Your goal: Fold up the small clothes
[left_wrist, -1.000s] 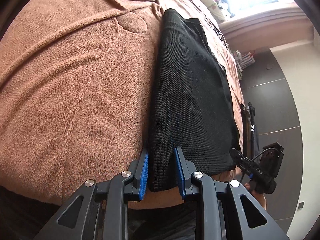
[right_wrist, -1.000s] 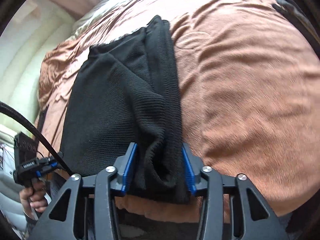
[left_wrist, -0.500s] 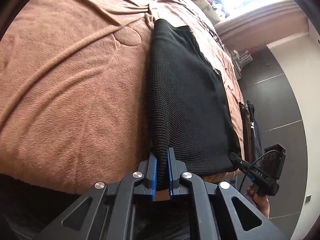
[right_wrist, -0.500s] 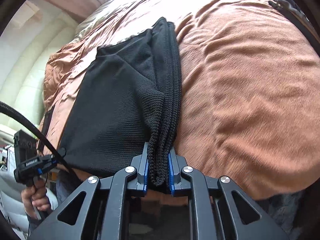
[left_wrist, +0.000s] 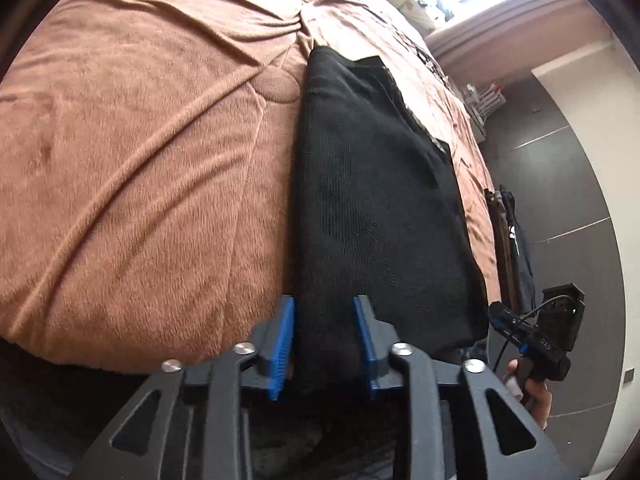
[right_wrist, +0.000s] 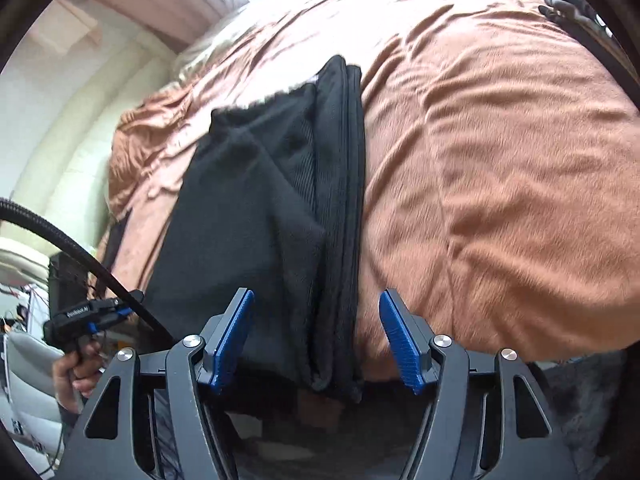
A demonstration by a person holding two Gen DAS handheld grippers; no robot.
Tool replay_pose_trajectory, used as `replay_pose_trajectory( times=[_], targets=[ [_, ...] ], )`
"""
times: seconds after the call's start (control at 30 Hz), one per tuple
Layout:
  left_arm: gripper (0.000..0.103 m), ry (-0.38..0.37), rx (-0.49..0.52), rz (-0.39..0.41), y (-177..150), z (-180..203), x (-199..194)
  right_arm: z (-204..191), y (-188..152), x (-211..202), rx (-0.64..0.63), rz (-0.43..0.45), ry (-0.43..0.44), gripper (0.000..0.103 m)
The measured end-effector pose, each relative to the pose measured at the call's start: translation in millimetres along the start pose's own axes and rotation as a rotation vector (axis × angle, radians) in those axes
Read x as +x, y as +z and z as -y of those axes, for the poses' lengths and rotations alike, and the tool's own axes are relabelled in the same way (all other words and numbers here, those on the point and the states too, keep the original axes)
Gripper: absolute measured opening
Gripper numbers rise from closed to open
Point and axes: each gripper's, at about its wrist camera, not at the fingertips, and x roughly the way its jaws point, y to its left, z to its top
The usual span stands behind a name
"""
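Now left claw (left_wrist: 324, 336) apart with black folded cloth (left_wrist: 376, 208) edge between its 2 fingers, right claw (right_wrist: 316, 340) wide apart around the cloth's other edge, brown blanket (left_wrist: 140, 160) under both.

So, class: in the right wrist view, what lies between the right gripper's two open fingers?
The black knit garment's folded edge and a strip of brown blanket lie between the right gripper's fingers, untouched.

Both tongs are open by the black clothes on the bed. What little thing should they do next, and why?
Probably pull both back toward the bed's edge. The left tongs and right tongs stand open astride the near edge of the black knit garment, gripping nothing. It lies in a narrow folded strip on the brown blanket, so this fold looks finished.
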Motion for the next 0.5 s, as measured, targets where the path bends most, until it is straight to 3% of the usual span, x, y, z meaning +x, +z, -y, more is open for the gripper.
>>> replay_pose_trajectory(
  times=[0.5],
  targets=[
    [0.035, 0.013, -0.037, -0.020, 61, -7, 42, 30, 67, 66, 0.054, -0.048, 0.132, 0.063]
  ],
)
